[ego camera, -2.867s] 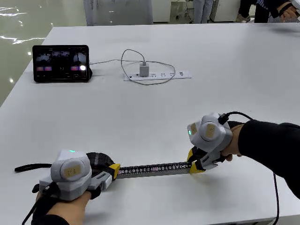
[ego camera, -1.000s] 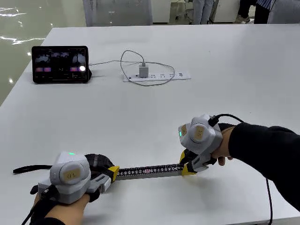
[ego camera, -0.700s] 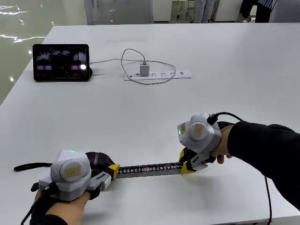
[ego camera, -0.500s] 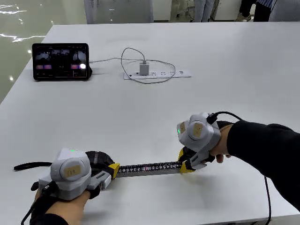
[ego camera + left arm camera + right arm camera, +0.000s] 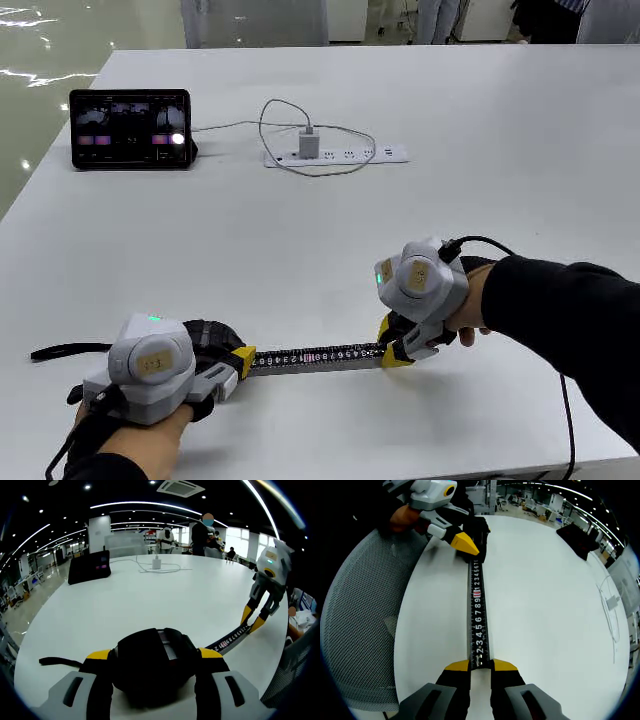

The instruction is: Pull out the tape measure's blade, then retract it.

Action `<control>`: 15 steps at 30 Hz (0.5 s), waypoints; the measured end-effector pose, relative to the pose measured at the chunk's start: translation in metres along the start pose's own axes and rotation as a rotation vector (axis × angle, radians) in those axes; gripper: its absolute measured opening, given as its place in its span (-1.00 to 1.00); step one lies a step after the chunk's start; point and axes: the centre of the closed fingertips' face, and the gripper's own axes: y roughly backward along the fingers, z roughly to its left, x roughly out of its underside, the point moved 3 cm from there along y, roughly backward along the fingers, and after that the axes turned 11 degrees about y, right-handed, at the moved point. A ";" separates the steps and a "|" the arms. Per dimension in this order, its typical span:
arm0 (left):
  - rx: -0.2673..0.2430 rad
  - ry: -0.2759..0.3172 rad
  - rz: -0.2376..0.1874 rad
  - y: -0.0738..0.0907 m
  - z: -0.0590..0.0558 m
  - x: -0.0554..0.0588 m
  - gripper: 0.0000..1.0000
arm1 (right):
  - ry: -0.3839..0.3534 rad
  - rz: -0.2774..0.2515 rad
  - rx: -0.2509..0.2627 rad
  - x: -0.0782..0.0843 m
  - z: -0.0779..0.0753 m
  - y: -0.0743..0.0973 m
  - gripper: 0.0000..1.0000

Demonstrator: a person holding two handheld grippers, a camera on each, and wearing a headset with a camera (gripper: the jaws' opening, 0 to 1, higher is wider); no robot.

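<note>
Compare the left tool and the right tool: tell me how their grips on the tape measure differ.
The left tool clamps the black case; the right tool pinches the blade near its free end. The left tool's jaws stand wide apart around the case; the right tool's jaws are nearly together on the thin blade. Both are yellow-tipped and low over the white table.

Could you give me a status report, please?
Left gripper shut on tape measure case. Right gripper shut on blade, blade out across table. Tablet, power strip far off.
</note>
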 end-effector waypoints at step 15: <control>0.000 0.001 -0.001 0.000 0.000 0.000 0.24 | -0.004 0.004 0.005 -0.005 0.000 -0.002 -0.78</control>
